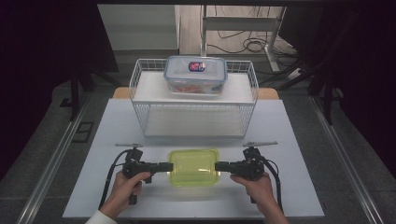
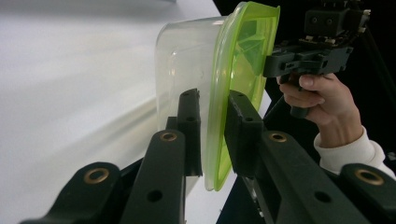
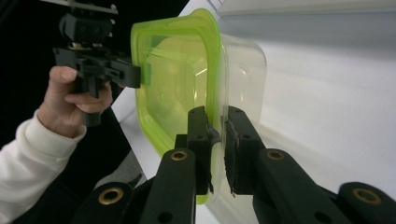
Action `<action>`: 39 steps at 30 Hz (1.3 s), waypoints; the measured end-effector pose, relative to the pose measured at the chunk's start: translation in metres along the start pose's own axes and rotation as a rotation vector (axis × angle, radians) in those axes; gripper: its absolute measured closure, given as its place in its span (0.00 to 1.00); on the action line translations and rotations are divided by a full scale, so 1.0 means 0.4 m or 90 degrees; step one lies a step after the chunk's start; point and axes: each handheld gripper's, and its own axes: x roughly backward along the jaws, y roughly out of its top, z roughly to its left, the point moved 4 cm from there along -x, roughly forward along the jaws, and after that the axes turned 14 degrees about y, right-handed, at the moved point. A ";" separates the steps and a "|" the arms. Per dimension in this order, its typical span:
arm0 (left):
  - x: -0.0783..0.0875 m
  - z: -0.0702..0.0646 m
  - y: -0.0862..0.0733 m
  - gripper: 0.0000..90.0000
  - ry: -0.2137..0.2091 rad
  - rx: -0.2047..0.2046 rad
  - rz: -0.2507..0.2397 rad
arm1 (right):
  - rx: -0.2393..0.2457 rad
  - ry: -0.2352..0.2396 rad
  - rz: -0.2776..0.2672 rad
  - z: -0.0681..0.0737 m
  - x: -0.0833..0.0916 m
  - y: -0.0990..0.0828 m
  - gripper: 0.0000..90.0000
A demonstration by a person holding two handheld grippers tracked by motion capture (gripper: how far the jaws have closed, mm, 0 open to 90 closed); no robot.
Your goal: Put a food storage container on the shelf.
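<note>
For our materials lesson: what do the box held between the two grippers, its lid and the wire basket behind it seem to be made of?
Box: clear glossy plastic, likely; the table shows through it.
Lid: translucent yellow-green plastic, shiny highlights.
Basket: thin white-coated wire, probably metal.

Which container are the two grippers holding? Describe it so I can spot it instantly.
On the white table, in front of the white wire rack, sits a clear container with a lime-green lid, clamped at its ends by the left gripper and right gripper. The rack's food box has a blue-edged lid.
</note>
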 end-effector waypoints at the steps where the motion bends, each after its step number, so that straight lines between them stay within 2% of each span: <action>1: 0.000 0.000 0.000 0.87 0.000 0.000 0.000 | 0.003 -0.002 0.002 0.004 0.001 0.001 0.90; 5: 0.018 -0.016 0.009 0.87 -0.006 -0.019 -0.013 | 0.024 -0.002 -0.001 0.023 0.007 0.010 0.90; 11: 0.037 -0.030 0.016 0.87 -0.011 -0.033 -0.024 | 0.047 -0.009 -0.006 0.048 0.011 0.019 0.90; 14: 0.054 -0.046 0.026 0.87 -0.006 -0.054 -0.035 | 0.069 -0.011 -0.008 0.068 0.016 0.027 0.90; 17: 0.060 -0.054 0.029 0.87 -0.005 -0.057 -0.041 | 0.082 -0.012 -0.009 0.076 0.018 0.031 0.90; 22: 0.087 -0.085 0.045 0.87 0.003 -0.084 -0.061 | 0.110 -0.009 -0.023 0.105 0.029 0.046 0.90; 28: 0.103 -0.102 0.058 0.88 0.009 -0.106 -0.074 | 0.142 -0.018 -0.024 0.133 0.036 0.059 0.90; 39: 0.113 -0.119 0.083 0.88 0.013 -0.128 -0.084 | 0.163 -0.023 -0.034 0.148 0.047 0.076 0.90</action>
